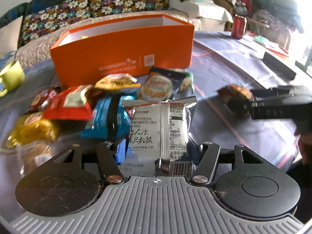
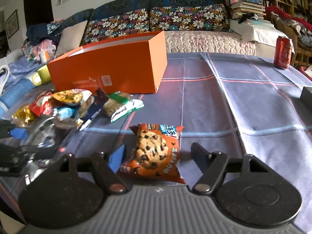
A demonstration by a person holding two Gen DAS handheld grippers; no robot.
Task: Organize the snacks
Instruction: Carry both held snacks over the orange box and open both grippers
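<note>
With the right gripper (image 2: 156, 156) spread around the cookie packet (image 2: 156, 152), the silver packet (image 1: 159, 128), clamped by the left gripper (image 1: 159, 152), was best carried to the orange box (image 1: 124, 48) at twelve o'clock.

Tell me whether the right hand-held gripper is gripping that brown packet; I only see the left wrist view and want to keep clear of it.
Observer: No, the right hand-held gripper is open; the cookie packet lies on the tablecloth between its fingers.
Operator: Good. My left hand-held gripper has the silver packet between its fingers. What is that packet?
Observer: Orange wrapper, a chocolate-chip cookie printed on top.
Operator: Any finger touching it?
Observer: One finger stands clear of it; the blue pad of the other is at its edge.
</note>
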